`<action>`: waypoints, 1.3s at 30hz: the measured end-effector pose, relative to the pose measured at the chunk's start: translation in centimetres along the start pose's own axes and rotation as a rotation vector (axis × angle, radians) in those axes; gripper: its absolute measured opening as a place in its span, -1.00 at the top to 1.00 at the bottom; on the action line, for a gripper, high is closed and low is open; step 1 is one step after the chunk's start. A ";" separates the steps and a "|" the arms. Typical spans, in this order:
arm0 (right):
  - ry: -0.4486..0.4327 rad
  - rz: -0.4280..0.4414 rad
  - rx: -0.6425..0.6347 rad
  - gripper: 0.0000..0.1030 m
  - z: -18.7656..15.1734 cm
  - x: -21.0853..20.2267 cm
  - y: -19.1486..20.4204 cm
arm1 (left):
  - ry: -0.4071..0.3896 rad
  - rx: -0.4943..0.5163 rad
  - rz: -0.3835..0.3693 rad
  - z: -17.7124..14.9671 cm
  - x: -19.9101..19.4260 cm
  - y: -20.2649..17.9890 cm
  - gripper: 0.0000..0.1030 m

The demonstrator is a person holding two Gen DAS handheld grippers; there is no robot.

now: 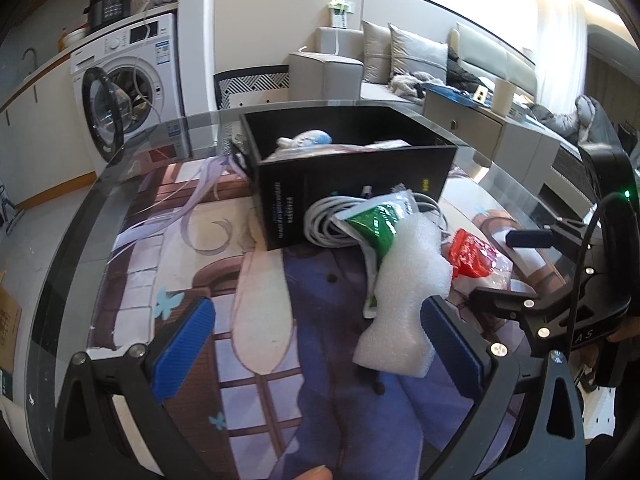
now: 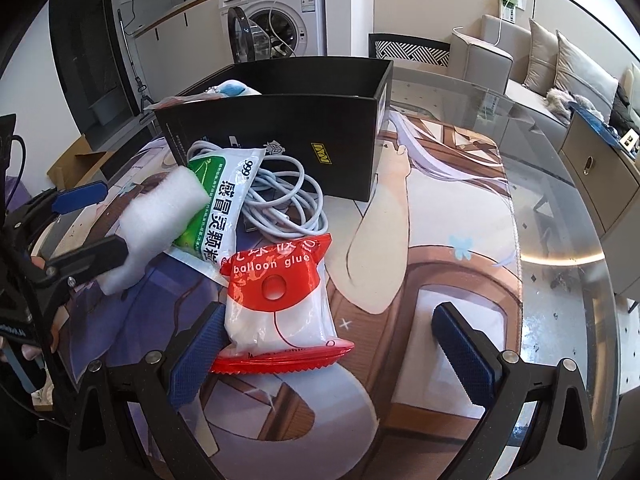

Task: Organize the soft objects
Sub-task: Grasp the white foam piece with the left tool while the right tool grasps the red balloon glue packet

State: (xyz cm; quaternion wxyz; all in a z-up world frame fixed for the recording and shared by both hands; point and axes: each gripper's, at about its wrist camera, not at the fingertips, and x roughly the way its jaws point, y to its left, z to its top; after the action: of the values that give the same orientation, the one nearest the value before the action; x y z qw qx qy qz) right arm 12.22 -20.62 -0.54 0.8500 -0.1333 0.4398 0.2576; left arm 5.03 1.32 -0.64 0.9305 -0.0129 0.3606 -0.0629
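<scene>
Foam, white and featherlight, lies between the left gripper's (image 1: 316, 344) wide-open blue pads, touching the right one; pinch its narrow waist gently. Rightward, the crinkly balloon glue packet (image 2: 276, 304) rests against the spread right gripper's (image 2: 336, 352) left pad — slippery, I'd guess

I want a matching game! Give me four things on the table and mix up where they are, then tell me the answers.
Things:
1. white foam piece
2. balloon glue packet
3. grey cable
4. blue and white soft toy

Places:
A. inside the black box
B. coiled on the mat, just in front of the box
C. between the fingers of the left gripper
D. lying by the left finger of the open right gripper

Pairs: 1-C, 2-D, 3-B, 4-A
</scene>
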 end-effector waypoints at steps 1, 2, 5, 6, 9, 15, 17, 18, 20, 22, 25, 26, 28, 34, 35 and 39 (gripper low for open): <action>-0.001 0.001 -0.002 -0.99 0.0 0.0 0.0 | 0.005 0.011 -0.001 0.0 0.1 -0.3 -1.00; -0.001 0.001 -0.003 -0.99 0.0 0.0 0.0 | 0.009 0.021 0.001 0.1 0.2 -0.5 -1.00; -0.001 0.002 -0.005 -0.99 -0.1 0.0 -0.1 | 0.021 0.047 0.001 0.2 0.4 -1.1 -1.00; -0.001 -0.001 -0.004 -0.99 -0.1 0.0 -0.1 | 0.023 0.053 -0.002 0.2 0.5 -1.3 -1.00; 0.001 -0.003 -0.005 -0.99 -0.1 -0.1 -0.3 | 0.044 0.072 -0.005 0.3 0.9 -1.9 -1.00; 0.002 0.000 -0.006 -0.99 -0.1 -0.2 -0.3 | 0.082 0.121 0.011 0.0 1.7 -3.3 -1.00; -0.001 0.003 -0.006 -0.99 -0.1 -0.2 -0.4 | 0.087 0.125 0.006 0.1 1.8 -3.4 -1.00; -0.001 0.003 -0.007 -0.99 -0.1 -0.2 -0.4 | 0.088 0.124 0.005 0.1 1.8 -3.4 -1.00; -0.002 0.004 -0.008 -0.98 -0.1 -0.1 -0.4 | 0.097 0.118 -0.005 0.1 1.9 -3.4 -0.98; -0.004 0.011 -0.011 -0.97 -0.2 -0.2 -0.4 | 0.107 0.108 -0.030 0.0 1.9 -3.2 -0.95; -0.009 0.014 -0.024 -0.83 -0.2 -0.4 -0.2 | 0.123 0.101 -0.061 -0.1 2.0 -3.3 -0.74; -0.011 0.018 -0.029 -0.72 -0.2 -0.4 -0.1 | 0.128 0.103 -0.063 -0.2 2.1 -3.3 -0.61; -0.015 0.026 -0.039 -0.55 -0.2 -0.7 0.1 | 0.125 0.110 -0.060 -0.3 2.1 -3.5 -0.45; -0.029 0.044 -0.051 -0.04 -0.2 -1.1 0.4 | 0.090 0.104 -0.101 -0.5 1.4 -3.2 0.23; -0.032 0.044 -0.053 0.01 -0.2 -1.2 0.5 | 0.082 0.101 -0.104 -0.6 1.2 -3.1 0.24; -0.052 0.045 -0.066 0.08 -0.1 -1.7 0.8 | 0.051 0.098 -0.115 -0.7 0.3 -2.8 0.25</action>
State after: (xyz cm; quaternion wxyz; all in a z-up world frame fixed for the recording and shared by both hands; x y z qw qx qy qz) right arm 10.86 -20.55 0.80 0.8502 -0.1444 0.4119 0.2945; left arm 4.53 -1.45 -1.15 0.9155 0.0137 0.3791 -0.1342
